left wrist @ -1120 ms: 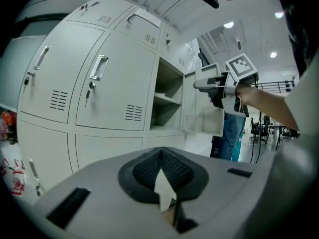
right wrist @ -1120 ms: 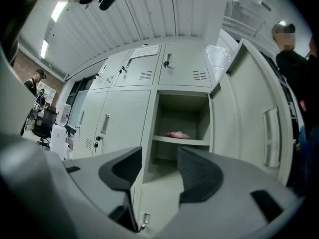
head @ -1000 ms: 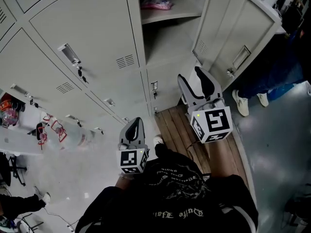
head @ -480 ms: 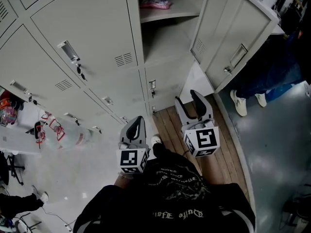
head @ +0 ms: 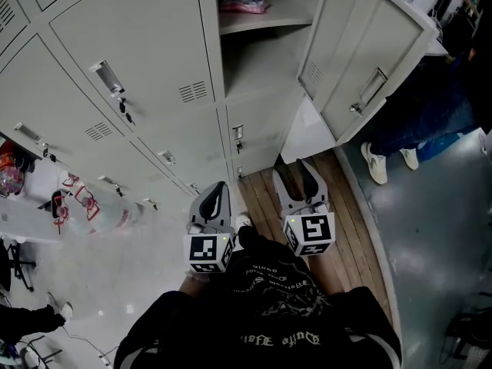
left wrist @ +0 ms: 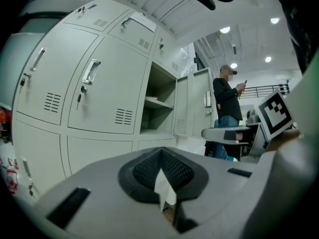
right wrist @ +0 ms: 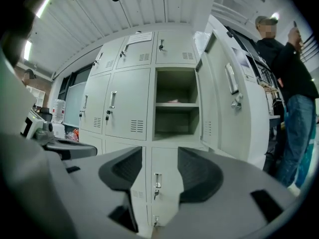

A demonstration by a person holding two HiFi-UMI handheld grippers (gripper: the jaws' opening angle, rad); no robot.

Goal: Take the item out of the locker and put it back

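Note:
The open locker (head: 261,60) has a shelf, and a pink item (head: 244,4) lies on it at the back. The same pink item (right wrist: 172,101) shows on the shelf in the right gripper view. The locker's door (head: 369,68) swings out to the right. My right gripper (head: 293,171) is open and empty, low in front of the lockers, well below the shelf. Between its jaws I see a lower locker's key (right wrist: 157,180). My left gripper (head: 216,191) is shut, held close to my body, left of the right one. Nothing is held in it (left wrist: 162,176).
A person (right wrist: 289,83) stands to the right beyond the open door, with shoes (head: 377,164) on the grey floor. A strip of wooden floor (head: 261,198) lies under my grippers. Closed lockers (head: 131,68) fill the left. A bottle and clutter (head: 92,210) sit at far left.
My right gripper has drawn back from the locker toward my body and dropped lower, still open. The left gripper has stayed put.

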